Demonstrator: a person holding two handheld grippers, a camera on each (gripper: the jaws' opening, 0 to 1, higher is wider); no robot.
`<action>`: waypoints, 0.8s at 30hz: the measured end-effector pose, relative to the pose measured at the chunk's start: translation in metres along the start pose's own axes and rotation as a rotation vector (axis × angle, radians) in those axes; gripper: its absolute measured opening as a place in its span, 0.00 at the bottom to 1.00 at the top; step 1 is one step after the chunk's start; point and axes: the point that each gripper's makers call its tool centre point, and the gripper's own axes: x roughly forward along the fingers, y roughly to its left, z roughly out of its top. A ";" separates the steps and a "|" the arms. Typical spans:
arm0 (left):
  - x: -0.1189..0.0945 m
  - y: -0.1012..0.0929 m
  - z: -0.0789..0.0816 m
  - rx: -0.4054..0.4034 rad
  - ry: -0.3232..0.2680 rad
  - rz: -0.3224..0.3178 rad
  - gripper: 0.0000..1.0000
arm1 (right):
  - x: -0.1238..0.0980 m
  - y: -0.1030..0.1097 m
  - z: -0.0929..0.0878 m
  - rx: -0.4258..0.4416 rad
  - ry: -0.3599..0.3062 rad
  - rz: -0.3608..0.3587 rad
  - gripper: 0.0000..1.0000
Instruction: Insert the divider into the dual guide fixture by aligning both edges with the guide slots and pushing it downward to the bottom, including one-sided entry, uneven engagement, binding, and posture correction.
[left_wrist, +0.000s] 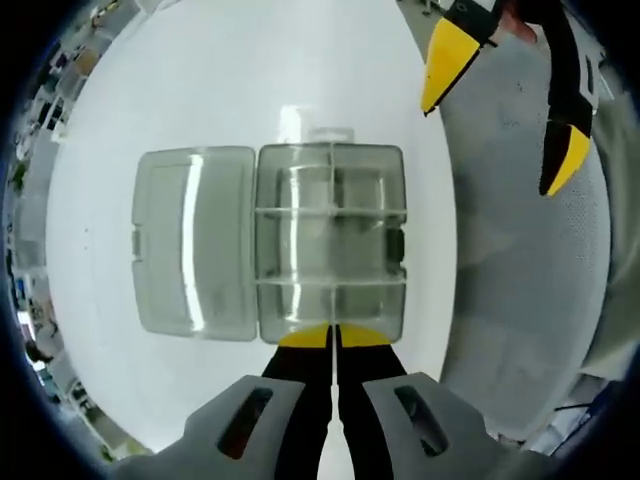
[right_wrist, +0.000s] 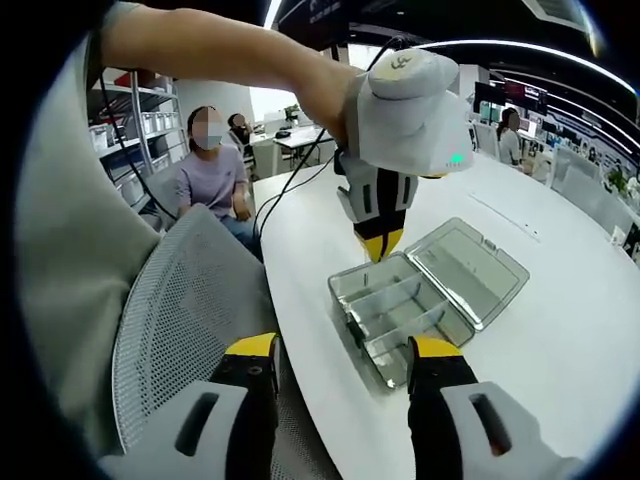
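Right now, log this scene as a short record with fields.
surface: white table
fixture: clear plastic box with divider walls inside, lid swung open and lying flat beside it
left gripper: jaws closed on a thin clear divider, poised at the box's near edge
right gripper: open, holding nothing, off to the side of the box, over a grey mesh chair
bystanders: seated people in the background
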 end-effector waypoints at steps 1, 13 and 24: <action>0.000 0.000 0.000 -0.002 -0.001 0.000 0.00 | 0.000 0.000 0.000 0.000 0.001 0.000 0.48; 0.004 0.002 -0.001 0.015 0.000 0.006 0.00 | 0.000 0.000 -0.003 0.005 0.006 0.003 0.48; 0.012 0.002 -0.001 0.024 0.003 0.006 0.00 | -0.002 -0.002 -0.005 0.007 0.012 0.001 0.47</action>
